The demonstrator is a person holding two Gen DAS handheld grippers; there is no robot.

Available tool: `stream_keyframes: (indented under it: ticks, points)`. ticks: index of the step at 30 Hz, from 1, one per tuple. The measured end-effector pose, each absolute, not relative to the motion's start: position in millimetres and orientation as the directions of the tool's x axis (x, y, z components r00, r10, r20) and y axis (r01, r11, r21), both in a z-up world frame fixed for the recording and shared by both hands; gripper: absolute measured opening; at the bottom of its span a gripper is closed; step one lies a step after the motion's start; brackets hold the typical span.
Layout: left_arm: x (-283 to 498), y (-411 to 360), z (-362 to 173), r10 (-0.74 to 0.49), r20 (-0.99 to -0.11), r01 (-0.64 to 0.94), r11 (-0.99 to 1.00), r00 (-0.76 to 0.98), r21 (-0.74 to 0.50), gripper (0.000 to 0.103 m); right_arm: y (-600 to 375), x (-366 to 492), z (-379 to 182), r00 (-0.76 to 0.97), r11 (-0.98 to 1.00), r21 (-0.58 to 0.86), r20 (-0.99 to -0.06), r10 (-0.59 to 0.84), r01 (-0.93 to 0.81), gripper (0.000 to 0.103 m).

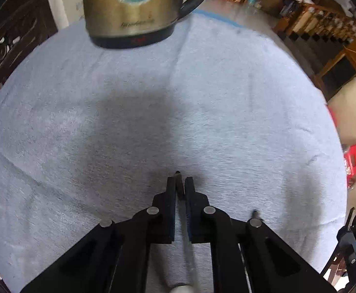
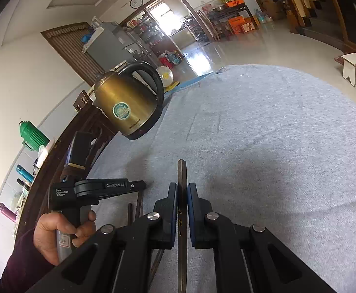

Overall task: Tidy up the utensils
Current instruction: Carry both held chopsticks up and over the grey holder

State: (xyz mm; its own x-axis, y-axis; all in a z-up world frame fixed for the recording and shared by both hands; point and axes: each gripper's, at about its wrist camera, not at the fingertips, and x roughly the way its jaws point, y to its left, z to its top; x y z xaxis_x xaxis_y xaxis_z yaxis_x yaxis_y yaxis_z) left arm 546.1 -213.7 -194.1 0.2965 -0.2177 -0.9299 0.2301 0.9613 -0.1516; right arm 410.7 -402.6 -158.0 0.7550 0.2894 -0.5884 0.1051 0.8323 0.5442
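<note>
Both grippers' fingers are clamped, left gripper (image 1: 179,183) on a slim dark utensil (image 1: 180,193), right gripper (image 2: 182,190) on a chopstick (image 2: 181,183), over the desk (image 1: 226,122); next, probably pairing them neatly.

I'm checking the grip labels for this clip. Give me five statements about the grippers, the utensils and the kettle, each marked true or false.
1. The left gripper is shut on a thin dark utensil. True.
2. The right gripper hangs open and holds nothing. False: it is shut on a dark chopstick with gold characters.
3. A gold kettle stands on the grey cloth. True.
4. The kettle lies tipped on its side. False: it stands upright.
5. A hand holds the left gripper's handle. True.
</note>
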Motion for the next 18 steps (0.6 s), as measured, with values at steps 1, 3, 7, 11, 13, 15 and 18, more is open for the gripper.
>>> stream_keyframes:
  ticks: [1,3,7,11,13,15,18]
  points:
    - [541.1,-215.4,-185.7,-0.235,-0.919,0.251,0.955,0.317,-0.157,0.005,-402.7,408.4,-155.7,0.757,0.834,0.542,-0.587,0.287,0.104,0.009]
    - [530.4,-216.5,-168.8,-0.262,-0.901,0.284,0.944,0.347,-0.166,0.005,-401.6,401.2,-148.3,0.764,0.838,0.537,-0.581,0.281,0.1,0.009]
    - [501.8,-208.4,-122.6,-0.309,-0.848,0.356,0.922,0.43,-0.155,0.005,-396.1,381.2,-124.7,0.793,0.85,0.519,-0.552,0.257,0.086,0.009]
    - [467.8,-189.4,-75.1,-0.353,-0.787,0.402,0.904,0.506,-0.147,0.005,-384.4,351.3,-97.2,0.837,0.875,0.479,-0.506,0.209,0.071,0.009]
    - [445.6,-182.8,-49.8,-0.379,-0.744,0.43,0.893,0.55,-0.136,0.005,-377.3,338.2,-87.3,0.852,0.884,0.464,-0.486,0.195,0.062,0.009]
    - [424.5,-175.8,-35.5,-0.4,-0.712,0.45,0.883,0.578,-0.13,0.005,-365.8,321.2,-75.4,0.871,0.897,0.439,-0.46,0.175,0.052,0.009]
    - [393.7,-163.1,-2.3,-0.426,-0.657,0.473,0.873,0.623,-0.117,0.005,-349.0,302.0,-61.7,0.892,0.913,0.407,-0.426,0.154,0.036,0.009]
